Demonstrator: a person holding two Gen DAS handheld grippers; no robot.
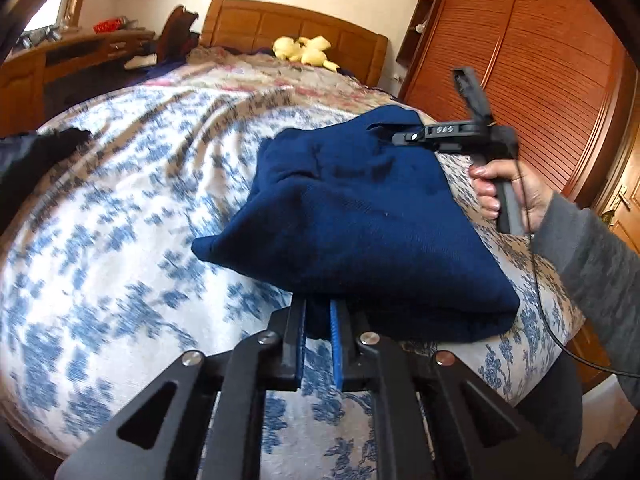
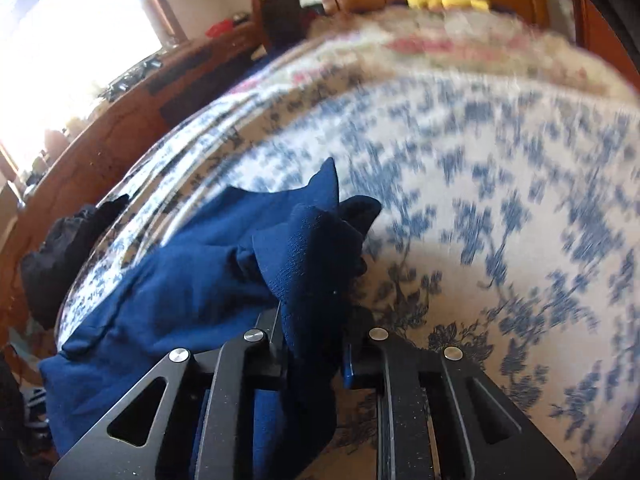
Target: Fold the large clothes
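Two grippers [image 1: 318, 312] [image 2: 312, 320], one navy garment [image 1: 360, 224], one bed [image 1: 120, 240], apparently one yellow plush toy [image 1: 306, 50], one wardrobe [image 1: 520, 60].

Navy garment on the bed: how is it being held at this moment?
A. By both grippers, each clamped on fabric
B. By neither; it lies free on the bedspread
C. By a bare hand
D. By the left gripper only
A: the navy garment sits pinched in the left gripper at its near edge, and the right gripper is closed on a bunched fold of it.
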